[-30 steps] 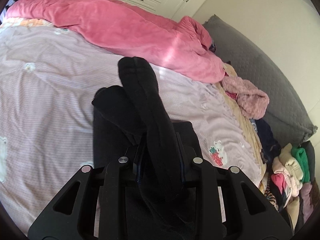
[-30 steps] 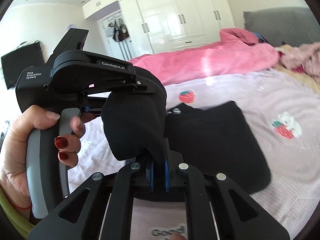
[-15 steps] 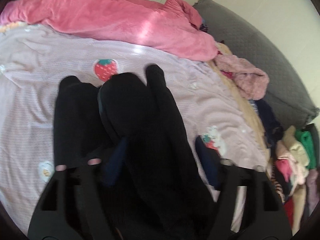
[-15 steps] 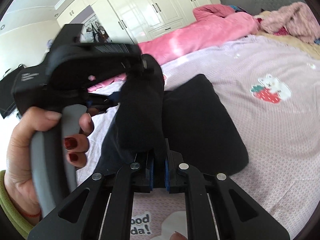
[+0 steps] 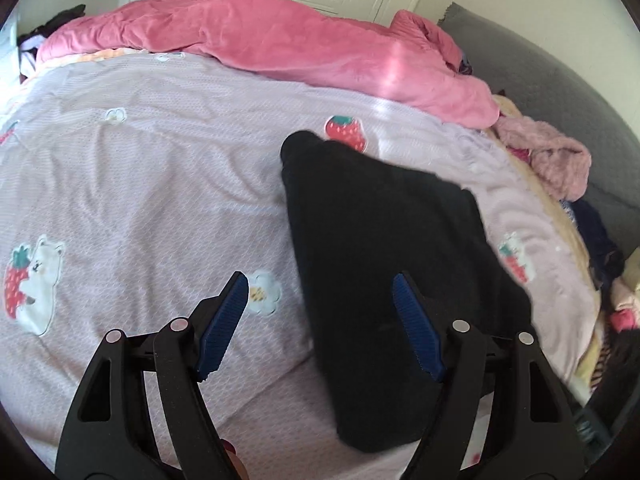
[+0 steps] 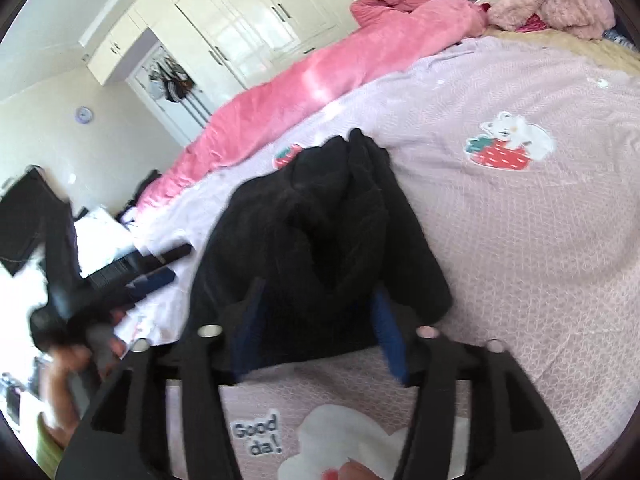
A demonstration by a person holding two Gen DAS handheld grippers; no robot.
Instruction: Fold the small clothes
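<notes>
A small black garment (image 5: 384, 220) lies folded on the lilac bedsheet (image 5: 140, 184). In the right wrist view the garment (image 6: 320, 232) lies bunched, its near edge between the fingers. My left gripper (image 5: 320, 304) is open and empty above the sheet, its right finger (image 5: 416, 328) over the garment's near part. My right gripper (image 6: 316, 328) is open, its blue pads either side of the garment's near edge. The left gripper (image 6: 120, 276) shows blurred at the left of the right wrist view.
A pink duvet (image 5: 280, 40) lies bunched across the far side of the bed. A fluffy pink garment (image 5: 556, 160) and a pile of clothes (image 5: 608, 280) lie along the right edge by a grey headboard (image 5: 560, 92). White wardrobes (image 6: 256, 28) stand behind.
Both grippers have opened and let go of the black garment, which now lies on the sheet. The left gripper has drawn back to the left.
</notes>
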